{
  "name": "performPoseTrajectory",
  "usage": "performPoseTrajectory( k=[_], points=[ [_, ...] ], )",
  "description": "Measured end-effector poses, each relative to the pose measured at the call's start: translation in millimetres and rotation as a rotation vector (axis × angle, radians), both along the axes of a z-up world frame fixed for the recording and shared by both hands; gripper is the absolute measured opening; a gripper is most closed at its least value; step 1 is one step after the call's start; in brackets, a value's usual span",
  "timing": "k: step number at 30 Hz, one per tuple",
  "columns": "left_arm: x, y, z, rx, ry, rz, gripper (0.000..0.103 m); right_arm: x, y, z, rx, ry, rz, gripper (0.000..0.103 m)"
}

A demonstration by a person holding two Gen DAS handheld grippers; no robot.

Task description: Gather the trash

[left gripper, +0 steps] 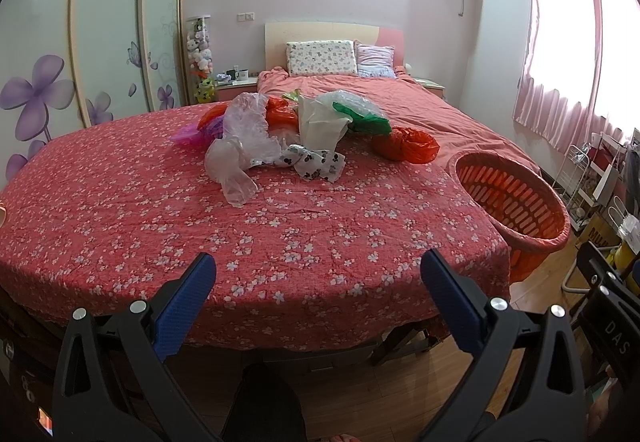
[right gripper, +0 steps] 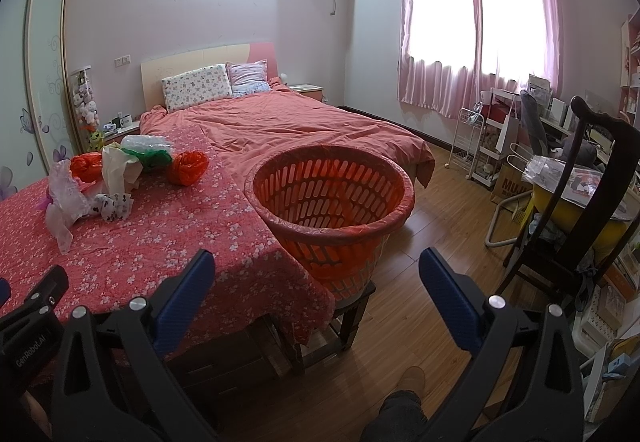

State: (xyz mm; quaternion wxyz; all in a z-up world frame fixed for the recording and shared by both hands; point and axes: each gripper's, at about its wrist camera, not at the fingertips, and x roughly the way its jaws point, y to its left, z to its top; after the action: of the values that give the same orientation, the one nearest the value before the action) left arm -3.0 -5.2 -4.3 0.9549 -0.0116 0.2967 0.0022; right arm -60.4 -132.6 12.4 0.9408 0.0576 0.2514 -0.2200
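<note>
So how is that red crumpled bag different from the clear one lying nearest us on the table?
The red bag is opaque and bunched into a rounded ball; the clear bag is see-through and sprawls long and limp. The red bag sits apart, nearer the orange basket; the clear bag trails from the main heap. Both are thin crumpled plastic on the flowered cloth, untouched by either claw.

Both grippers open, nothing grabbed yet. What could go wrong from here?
1. The orange basket stands on a small stool at the table's corner; a bump from the right gripper might tip it.
2. The plastic bags lie tangled in one heap; the left gripper could drag several along or drop some.
3. A low pinch may catch the floral tablecloth and shift the pile.
</note>
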Motion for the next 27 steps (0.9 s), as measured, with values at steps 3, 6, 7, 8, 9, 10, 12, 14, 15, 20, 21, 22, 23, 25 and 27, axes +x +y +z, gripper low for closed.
performPoseTrajectory(
  k=[3,6,7,8,9,10,12,14,15,20,21,22,23,25,27],
  points=[
    [0.0,-0.1,0.0,0.0,0.0,0.001,0.101,0.0,0.1,0.0,0.001,0.0,-0.001,0.099],
    [0.1,-0.1,0.0,0.0,0.001,0.001,0.101,0.9,0.6,0.0,0.001,0.001,-0.001,0.099],
    [0.2,-0.1,0.1,0.0,0.001,0.0,0.101,1.6,1.1,0.2,0.0,0.001,-0.001,0.099],
    [0.1,-0.6,-0.5,0.0,0.002,0.0,0.101,2.4,1.3,0.3,0.001,0.001,-0.001,0.099],
    [0.4,-0.6,-0.5,0.0,0.001,0.0,0.101,3.2,1.7,0.5,0.001,0.001,-0.001,0.099],
    [0.5,-0.5,-0.5,0.0,0.001,0.001,0.101,4.0,2.0,0.6,0.001,0.001,-0.001,0.099],
    [0.2,-0.8,-1.0,0.001,0.001,0.002,0.101,5.6,2.7,0.9,0.002,0.001,0.0,0.099],
    [1.1,-0.2,-0.9,0.002,0.001,0.006,0.101,5.0,0.8,-1.1,0.004,0.002,0.002,0.099],
    [5.2,0.6,-2.4,-0.001,0.002,0.005,0.101,3.9,-1.4,-2.7,0.006,0.002,0.003,0.099],
    [16.9,15.2,-3.8,-0.014,0.005,0.035,0.101,14.6,2.9,4.4,0.014,-0.003,0.023,0.099],
    [20.1,19.3,-4.4,-0.02,0.007,0.04,0.101,20.0,2.9,3.7,0.014,-0.005,0.031,0.099],
    [23.3,23.5,-4.2,-0.025,0.01,0.045,0.101,26.8,1.2,-1.3,0.016,-0.008,0.04,0.099],
    [28.4,28.7,-4.5,-0.029,0.013,0.053,0.101,32.3,4.9,-0.9,0.019,-0.011,0.049,0.099],
    [37.8,37.7,-4.4,-0.039,0.021,0.06,0.101,42.5,9.3,-0.4,0.034,-0.016,0.066,0.099],
    [49.9,49.9,-4.1,-0.044,0.026,0.071,0.101,53.8,13.3,0.2,0.051,-0.015,0.084,0.099]
  ],
)
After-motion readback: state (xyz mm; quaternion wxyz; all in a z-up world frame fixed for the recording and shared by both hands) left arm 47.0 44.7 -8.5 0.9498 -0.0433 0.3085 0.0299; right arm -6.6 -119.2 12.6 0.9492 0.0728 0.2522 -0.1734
